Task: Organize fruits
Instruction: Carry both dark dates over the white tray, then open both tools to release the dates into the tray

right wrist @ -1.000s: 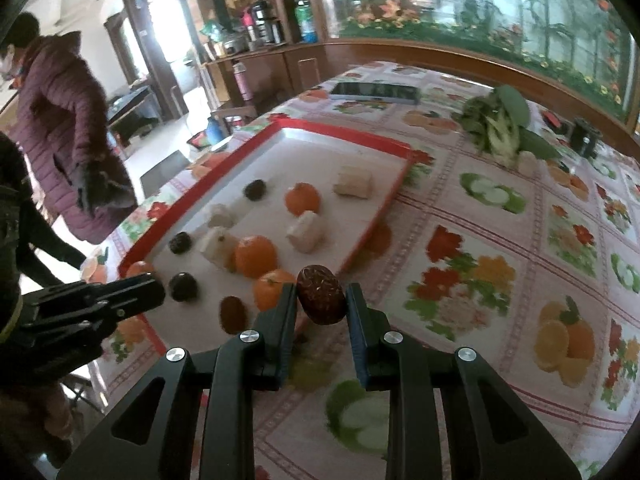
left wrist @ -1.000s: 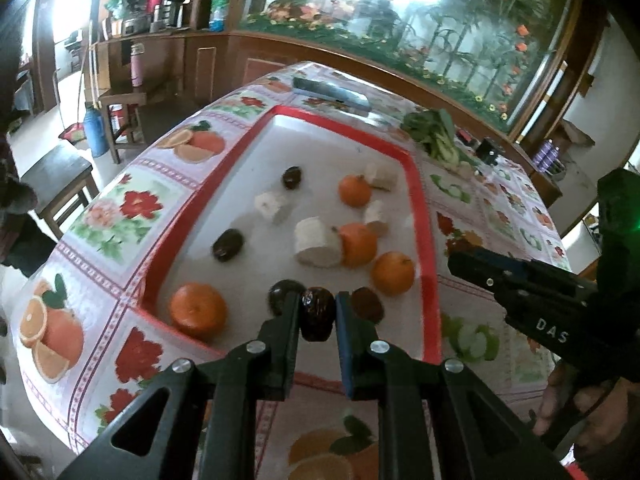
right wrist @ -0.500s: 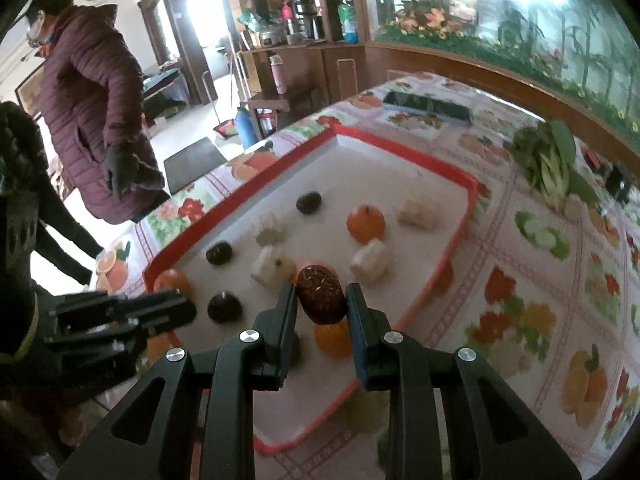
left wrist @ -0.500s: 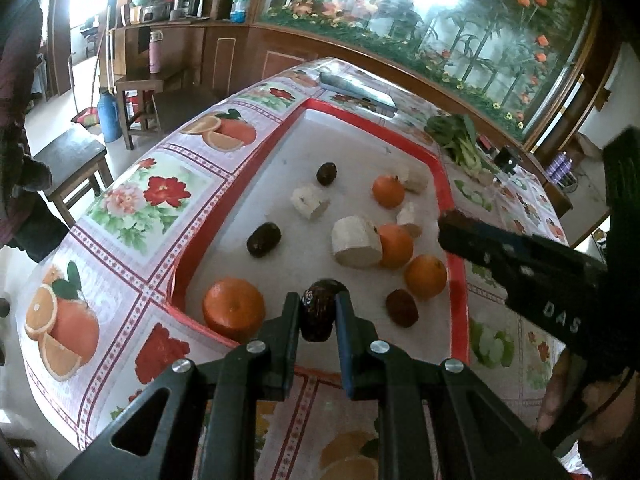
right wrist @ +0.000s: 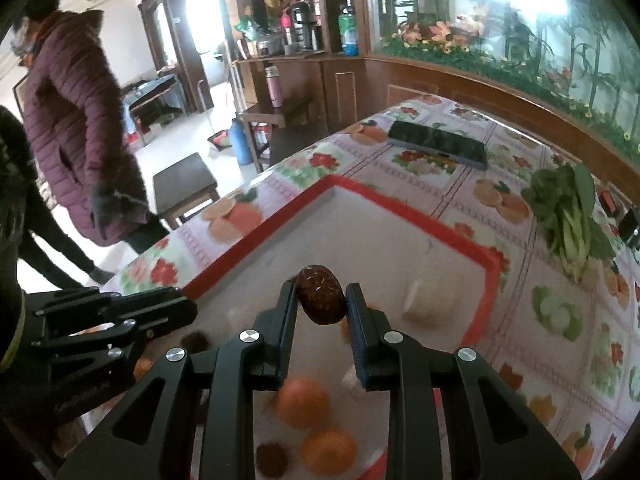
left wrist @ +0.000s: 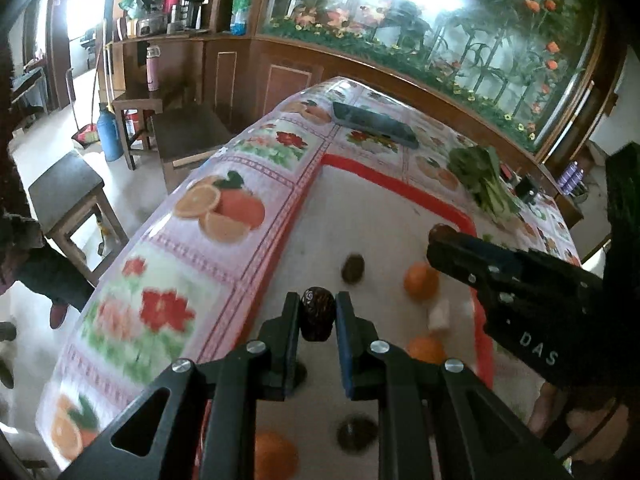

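Observation:
Each gripper holds a dark red date above the red-rimmed white tray. My left gripper is shut on one date, over the tray's left part. My right gripper is shut on a second date, over the tray's middle. The right gripper also shows at the right of the left wrist view, its date at its tip. Below lie oranges, loose dates and pale chunks. The tray's far half is bare.
The tray rests on a flower-and-fruit patterned tablecloth. A dark phone lies beyond the tray, leafy greens to its far right. A person in a maroon coat stands left of the table beside stools. A wooden cabinet backs the table.
Both grippers have carried their dates forward over the tray, toward its far end. The oranges and chunks now lie under and behind the fingers. Both grips stayed shut.

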{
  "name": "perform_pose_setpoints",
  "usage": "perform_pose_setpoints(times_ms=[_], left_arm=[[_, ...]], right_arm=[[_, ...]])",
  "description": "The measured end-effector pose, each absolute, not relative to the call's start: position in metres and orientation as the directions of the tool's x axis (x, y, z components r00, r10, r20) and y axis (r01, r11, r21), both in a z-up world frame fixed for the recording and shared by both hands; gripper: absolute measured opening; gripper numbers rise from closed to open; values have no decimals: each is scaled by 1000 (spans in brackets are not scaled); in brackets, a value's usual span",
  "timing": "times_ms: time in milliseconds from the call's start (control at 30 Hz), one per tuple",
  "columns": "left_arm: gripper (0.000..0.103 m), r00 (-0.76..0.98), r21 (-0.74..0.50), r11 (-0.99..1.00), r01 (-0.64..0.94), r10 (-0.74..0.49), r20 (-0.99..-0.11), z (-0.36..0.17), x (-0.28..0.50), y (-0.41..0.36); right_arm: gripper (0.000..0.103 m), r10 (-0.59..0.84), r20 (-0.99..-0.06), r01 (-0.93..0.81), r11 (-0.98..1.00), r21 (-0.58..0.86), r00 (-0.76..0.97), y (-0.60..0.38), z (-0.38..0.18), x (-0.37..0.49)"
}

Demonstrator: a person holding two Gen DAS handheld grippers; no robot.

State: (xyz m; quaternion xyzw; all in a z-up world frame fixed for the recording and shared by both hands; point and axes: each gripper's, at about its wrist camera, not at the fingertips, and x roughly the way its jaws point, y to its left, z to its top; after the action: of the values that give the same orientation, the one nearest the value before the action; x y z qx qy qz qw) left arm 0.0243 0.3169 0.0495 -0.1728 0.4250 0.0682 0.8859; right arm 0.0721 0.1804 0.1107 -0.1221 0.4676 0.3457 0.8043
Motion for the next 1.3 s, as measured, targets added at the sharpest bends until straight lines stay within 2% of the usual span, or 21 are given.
perform_pose_setpoints(times_ms=[233, 800, 900, 967, 1000, 1067, 1300], left_arm=[[20, 585, -264, 928, -262, -65, -808, 26, 61, 324], [20, 547, -242, 935, -259, -64, -834, 9, 75, 325], [26, 546, -246, 935, -256, -70, -835, 10, 75, 323], [38, 543, -242, 936, -254, -69, -837, 12, 75, 321], [41, 543, -238, 938, -252, -66, -837, 12, 74, 319], [49, 543, -242, 939, -245, -73, -836, 13, 73, 316], [62, 549, -256, 935, -246, -84, -832, 16, 65, 311]], right_arm=[[24, 392, -864, -623, 773, 121, 318, 189, 87, 108], [24, 293, -917, -623, 779, 66, 270, 201, 51, 127], [24, 265, -927, -621, 782, 46, 266, 203, 48, 126], [26, 253, -929, -616, 787, 35, 269, 202, 48, 126], [34, 249, -930, -613, 790, 33, 271, 202, 48, 126], [34, 241, -930, -603, 797, 27, 276, 200, 49, 125], [37, 210, -926, -590, 807, -16, 313, 194, 58, 118]])
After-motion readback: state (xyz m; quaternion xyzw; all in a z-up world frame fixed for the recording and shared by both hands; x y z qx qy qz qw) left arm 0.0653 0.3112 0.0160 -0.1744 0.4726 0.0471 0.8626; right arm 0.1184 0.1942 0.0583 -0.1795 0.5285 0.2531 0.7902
